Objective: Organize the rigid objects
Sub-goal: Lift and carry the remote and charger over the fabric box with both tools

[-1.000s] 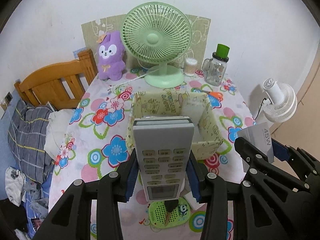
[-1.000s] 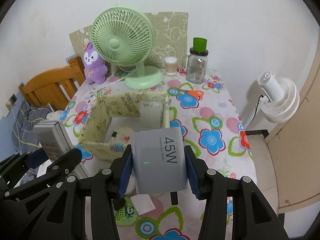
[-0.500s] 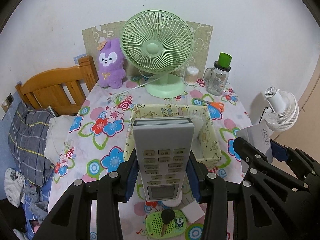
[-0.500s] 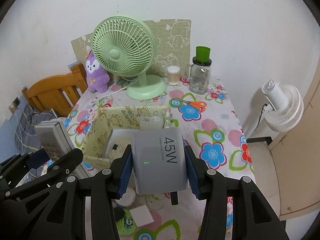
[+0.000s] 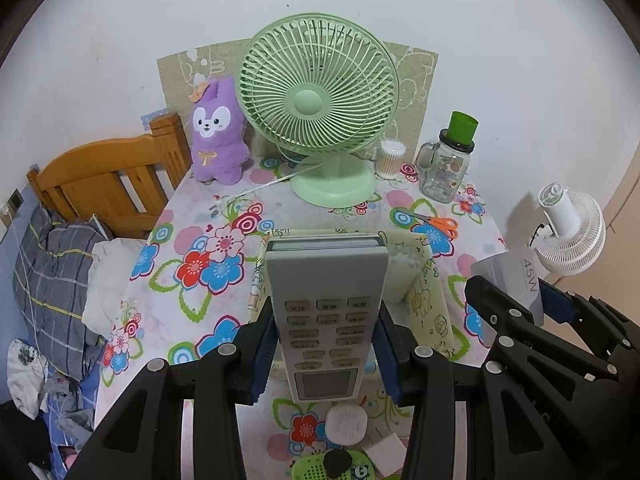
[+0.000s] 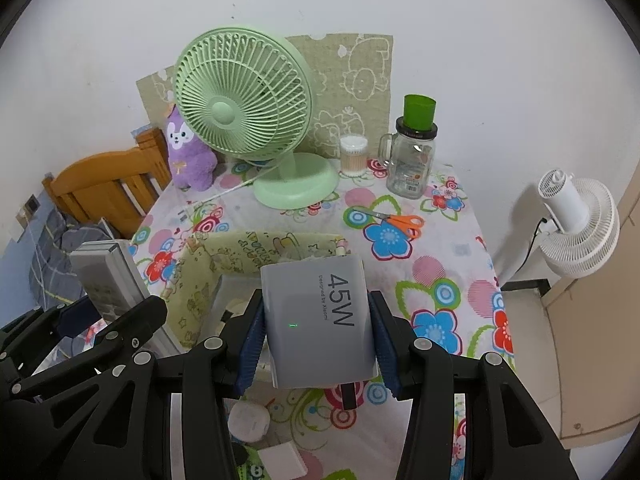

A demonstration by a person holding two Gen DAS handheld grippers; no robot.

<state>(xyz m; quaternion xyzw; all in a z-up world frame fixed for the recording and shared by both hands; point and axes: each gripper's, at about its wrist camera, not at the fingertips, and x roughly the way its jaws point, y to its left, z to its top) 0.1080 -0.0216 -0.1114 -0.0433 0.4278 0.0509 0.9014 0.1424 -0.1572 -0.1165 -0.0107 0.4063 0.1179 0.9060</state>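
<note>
Pale green fan [image 5: 320, 120], purple plush toy [image 5: 218, 140], orange-handled scissors [image 6: 394, 222], surface [image 6: 436, 280] cloth white with bright flowers, pale yellow cartoon-print box [image 6: 240, 252], grey charger [image 6: 320, 320], perhaps light grey remote [image 5: 326, 312]

The right gripper [image 6: 320, 340] clamps a grey 45W charger [image 6: 318, 324] at centre, above the yellow fabric bin [image 6: 208, 276]. At nine o'clock, the left gripper [image 6: 100, 320] holds a remote control [image 6: 108, 280]; orange scissors [image 6: 396, 222] lie at one o'clock.

We see a grey remote control [image 5: 326, 320] clamped upright in the left tongs [image 5: 326, 354], a white 45W charger [image 6: 320, 320] in the right tongs [image 6: 318, 344], the yellow fabric box [image 6: 224, 264] just beyond both
</note>
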